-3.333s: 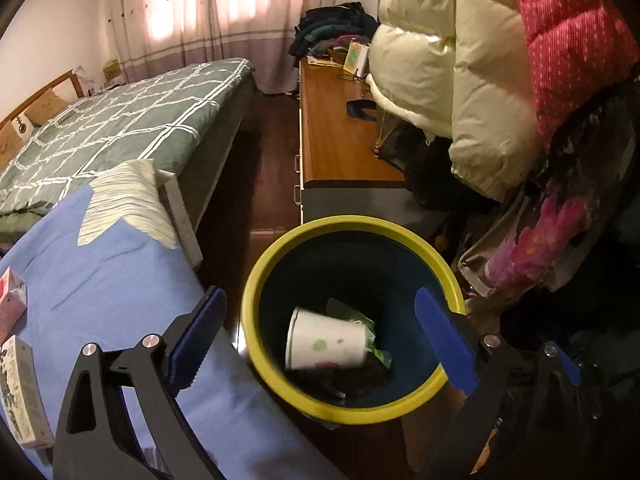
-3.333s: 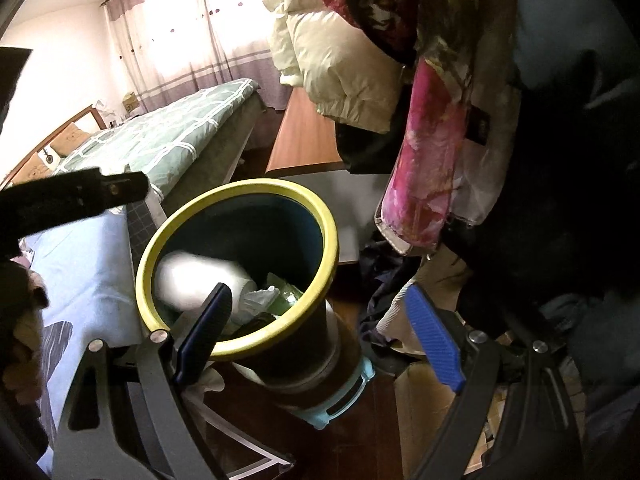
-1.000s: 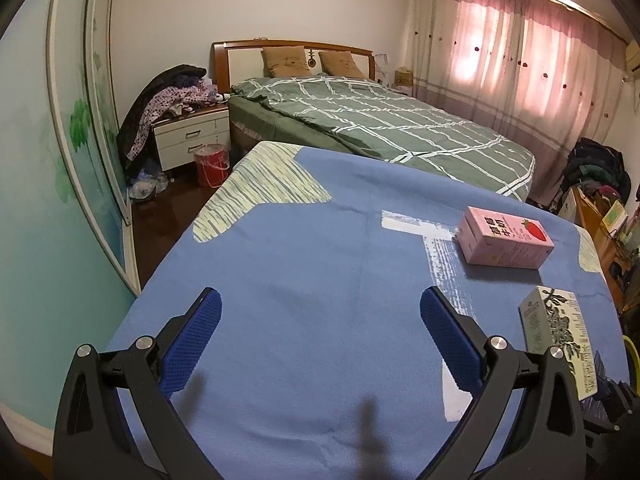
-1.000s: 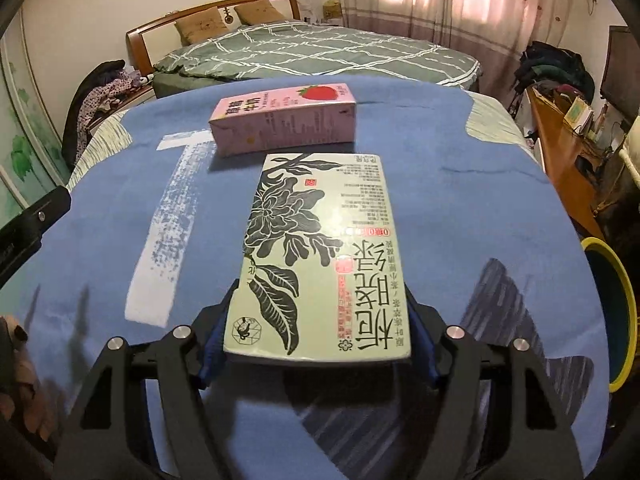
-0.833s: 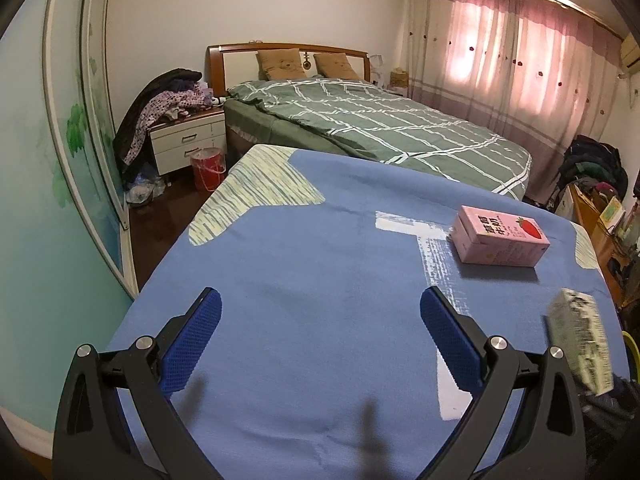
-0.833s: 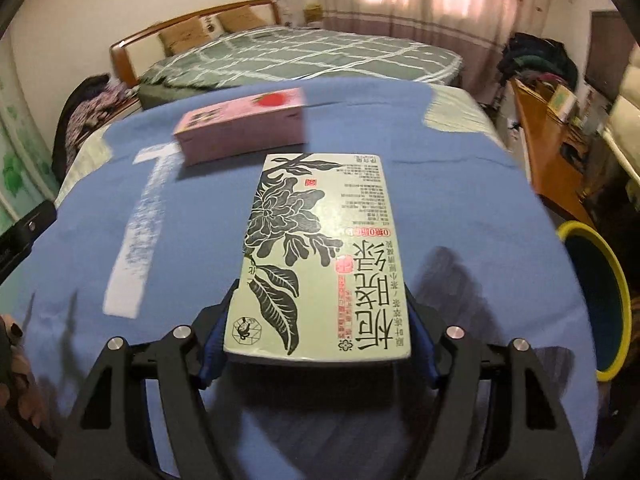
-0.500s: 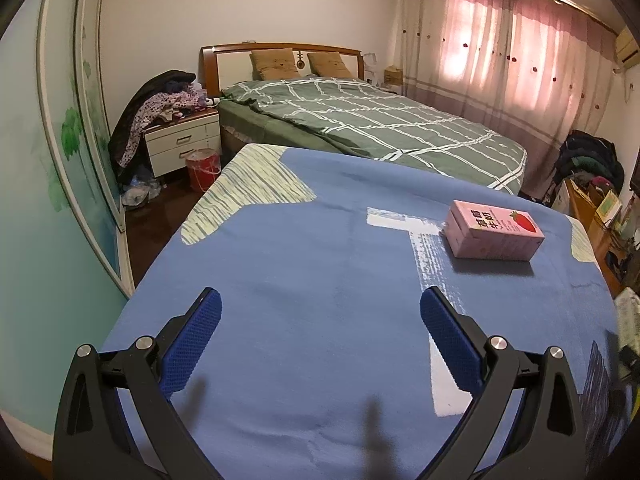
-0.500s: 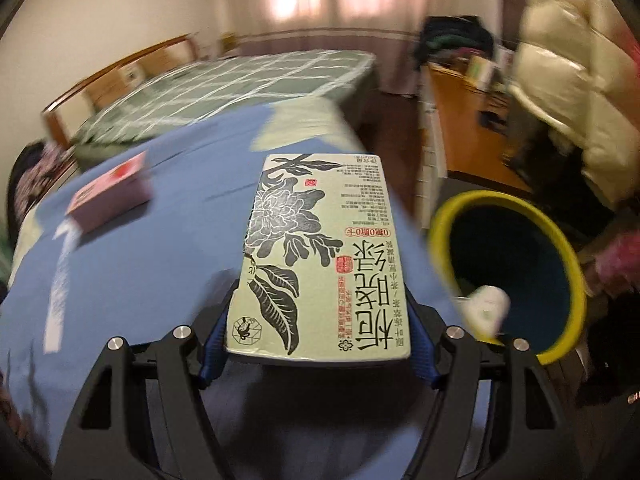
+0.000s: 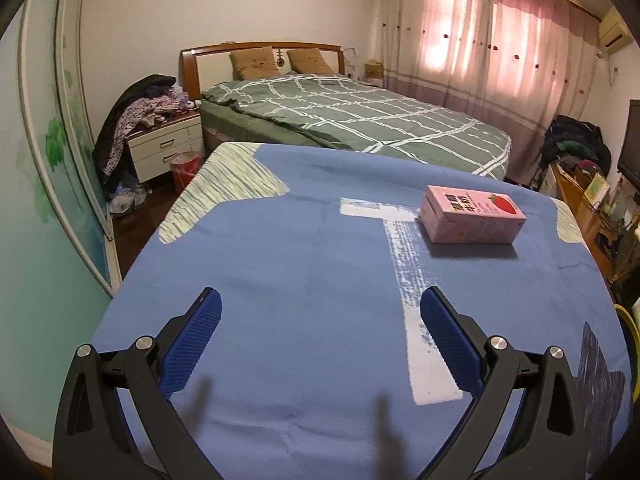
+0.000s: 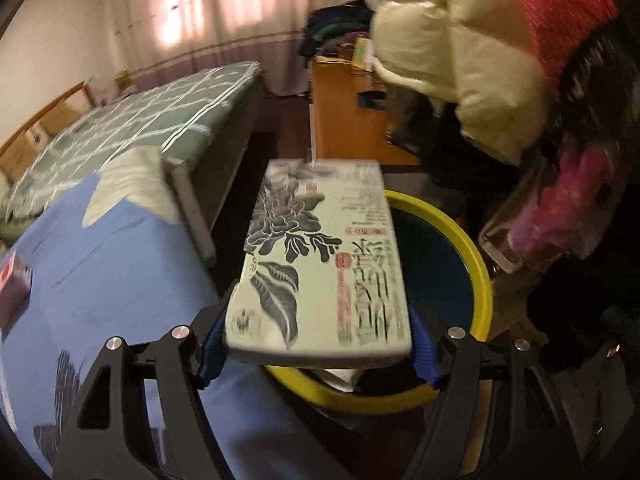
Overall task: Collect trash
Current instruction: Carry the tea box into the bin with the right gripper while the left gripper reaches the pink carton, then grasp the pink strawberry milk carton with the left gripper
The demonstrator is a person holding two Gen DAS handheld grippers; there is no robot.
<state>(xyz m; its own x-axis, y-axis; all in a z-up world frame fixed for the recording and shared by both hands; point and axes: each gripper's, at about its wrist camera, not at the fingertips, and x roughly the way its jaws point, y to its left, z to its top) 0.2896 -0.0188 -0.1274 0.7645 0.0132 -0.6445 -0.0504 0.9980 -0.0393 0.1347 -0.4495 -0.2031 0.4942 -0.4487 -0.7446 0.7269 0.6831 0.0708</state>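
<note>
My right gripper (image 10: 318, 344) had its jaws easing apart, the pale green tea carton (image 10: 320, 264) between its blue pads, over the near rim of the yellow-rimmed bin (image 10: 476, 276) beside the surface's (image 9: 304, 264) right edge. My left gripper (image 9: 318, 332) stood wide and empty above the surface's blue cloth. Farther off, the pink strawberry milk carton (image 9: 472, 220) lay flat near the far right corner.

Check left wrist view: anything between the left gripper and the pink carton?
Nothing solid. Between the left gripper and the pink carton lies only bare blue cloth with a white printed stripe. Its jaws stand wide apart, empty.
</note>
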